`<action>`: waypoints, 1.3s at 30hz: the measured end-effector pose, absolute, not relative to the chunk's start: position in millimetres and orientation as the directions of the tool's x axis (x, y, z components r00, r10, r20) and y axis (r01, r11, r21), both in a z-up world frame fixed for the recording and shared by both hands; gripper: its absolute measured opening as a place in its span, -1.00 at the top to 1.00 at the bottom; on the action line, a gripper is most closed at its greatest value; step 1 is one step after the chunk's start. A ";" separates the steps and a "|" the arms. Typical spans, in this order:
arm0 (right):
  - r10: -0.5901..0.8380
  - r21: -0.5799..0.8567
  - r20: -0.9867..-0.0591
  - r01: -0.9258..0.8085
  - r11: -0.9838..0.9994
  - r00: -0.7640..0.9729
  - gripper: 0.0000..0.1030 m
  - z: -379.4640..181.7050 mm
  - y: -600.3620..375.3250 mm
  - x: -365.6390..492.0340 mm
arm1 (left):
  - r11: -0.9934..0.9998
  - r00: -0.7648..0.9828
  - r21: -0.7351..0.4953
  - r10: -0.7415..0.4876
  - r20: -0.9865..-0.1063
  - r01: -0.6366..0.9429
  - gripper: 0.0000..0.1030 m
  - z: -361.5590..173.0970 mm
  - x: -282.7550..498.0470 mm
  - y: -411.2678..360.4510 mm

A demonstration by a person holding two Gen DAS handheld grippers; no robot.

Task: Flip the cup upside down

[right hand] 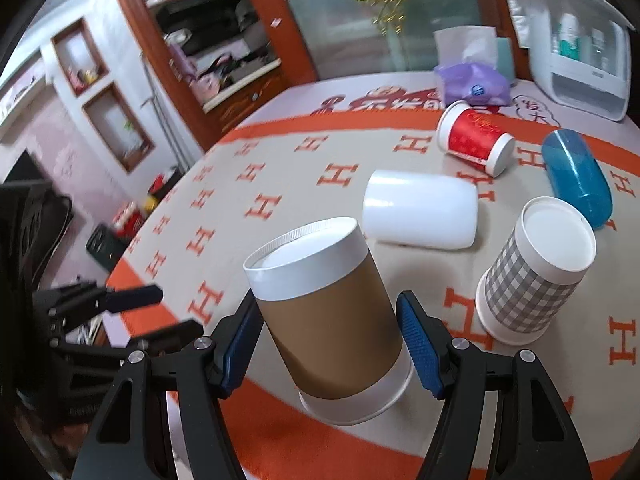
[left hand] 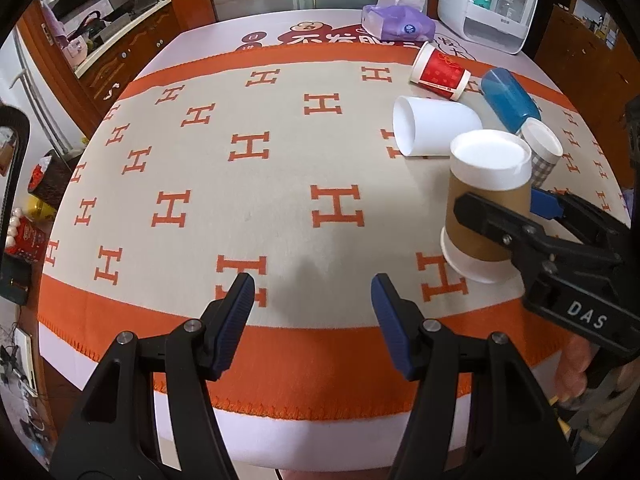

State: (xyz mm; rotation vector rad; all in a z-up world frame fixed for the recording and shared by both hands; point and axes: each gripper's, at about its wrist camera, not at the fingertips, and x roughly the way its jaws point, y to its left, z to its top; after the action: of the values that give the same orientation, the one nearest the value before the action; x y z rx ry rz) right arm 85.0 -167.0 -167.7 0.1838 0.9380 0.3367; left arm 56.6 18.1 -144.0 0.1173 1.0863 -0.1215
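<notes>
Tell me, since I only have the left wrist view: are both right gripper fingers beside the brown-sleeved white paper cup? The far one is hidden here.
Observer: Yes. In the right wrist view the right gripper has a blue pad on each side of the brown-sleeved white paper cup. I cannot tell whether they are pressing on it.
Operator: Is the grey checked paper cup behind it touching it?
Observer: No. The grey checked paper cup stands apart, with orange-and-cream cloth showing between them.
Operator: I can't see its bottom. Which way up is it?
Observer: It is base up, with its white mouth rim on the cloth.
</notes>
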 end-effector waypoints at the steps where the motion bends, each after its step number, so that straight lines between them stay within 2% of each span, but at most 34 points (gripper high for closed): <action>1: 0.359 0.307 -0.748 -0.188 0.933 0.558 -0.32 -170.2 -167.4 85.8 | 0.987 0.463 0.037 -0.039 -0.886 0.154 -0.13 -145.0 57.1 17.1; 7: 0.330 0.307 -0.744 -0.141 0.941 0.581 -0.32 -188.5 -164.5 93.2 | 0.987 0.460 0.037 -0.040 -0.887 0.157 -0.13 -149.1 58.5 12.9; 25: 0.271 0.219 -0.766 -0.160 0.962 0.583 -0.30 -211.1 -159.5 60.6 | 0.988 0.459 0.017 -0.055 -0.887 0.151 -0.13 -158.5 53.2 13.7; 27: 0.267 0.215 -0.768 -0.158 0.964 0.582 -0.33 -210.9 -159.4 58.5 | 0.988 0.456 0.012 -0.060 -0.888 0.152 -0.13 -158.6 53.4 13.6; 31: 0.261 0.222 -0.771 -0.140 0.965 0.580 -0.60 -209.1 -161.5 54.1 | 0.988 0.450 -0.002 -0.072 -0.890 0.155 -0.13 -160.0 49.9 15.4; 39: 0.236 0.218 -0.779 -0.103 0.971 0.581 -0.64 -195.3 -172.7 38.0 | 0.986 0.456 -0.006 -0.083 -0.886 0.168 -0.14 -152.6 38.9 15.1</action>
State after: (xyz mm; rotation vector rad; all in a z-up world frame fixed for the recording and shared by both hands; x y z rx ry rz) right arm 38.0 -172.7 -195.3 0.1550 0.9312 0.1990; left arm 38.9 15.1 -152.6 0.0868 1.0871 -0.1552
